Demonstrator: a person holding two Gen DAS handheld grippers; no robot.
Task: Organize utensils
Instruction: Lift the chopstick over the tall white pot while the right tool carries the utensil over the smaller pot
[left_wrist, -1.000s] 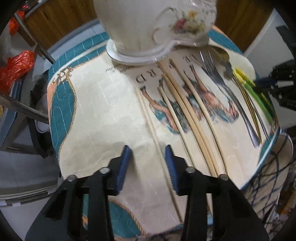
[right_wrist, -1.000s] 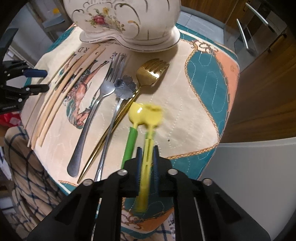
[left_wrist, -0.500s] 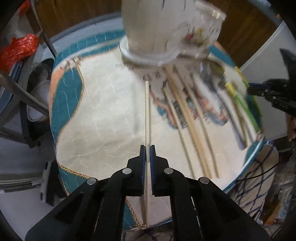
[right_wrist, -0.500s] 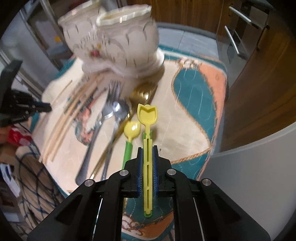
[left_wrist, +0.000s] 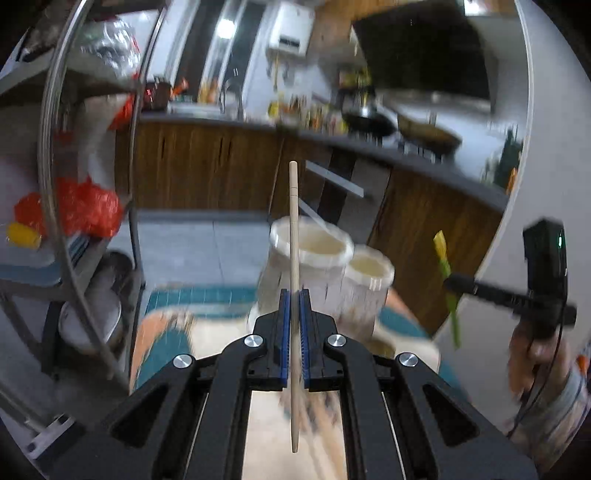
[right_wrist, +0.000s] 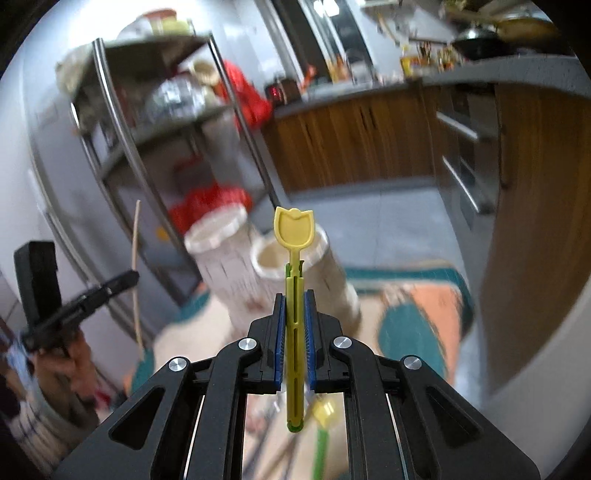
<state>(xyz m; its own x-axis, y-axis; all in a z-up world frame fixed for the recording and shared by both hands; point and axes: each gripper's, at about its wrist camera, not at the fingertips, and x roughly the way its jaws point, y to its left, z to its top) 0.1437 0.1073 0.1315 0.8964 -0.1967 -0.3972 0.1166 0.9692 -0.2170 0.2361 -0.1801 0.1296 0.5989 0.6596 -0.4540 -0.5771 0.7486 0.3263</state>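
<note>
Left wrist cam: my left gripper (left_wrist: 294, 299) pinched one chopstick (left_wrist: 293, 236) upright, raised before the twin-cup ceramic holder (left_wrist: 325, 254). Right gripper (right_wrist: 294, 302) clamped the yellow spoon (right_wrist: 294, 236), lifted above the holder too.

Round table under a teal, cream and orange quilted cloth (right_wrist: 417, 314), bearing a twin-mouthed ceramic holder (right_wrist: 236, 266); blurred utensils (right_wrist: 321, 439) lie nearer than the holder.

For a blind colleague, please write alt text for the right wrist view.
The right gripper is shut on a yellow plastic spoon, raised before a white two-cup utensil holder. At left, the left gripper holds a chopstick; kitchen cabinets blur behind.
</note>
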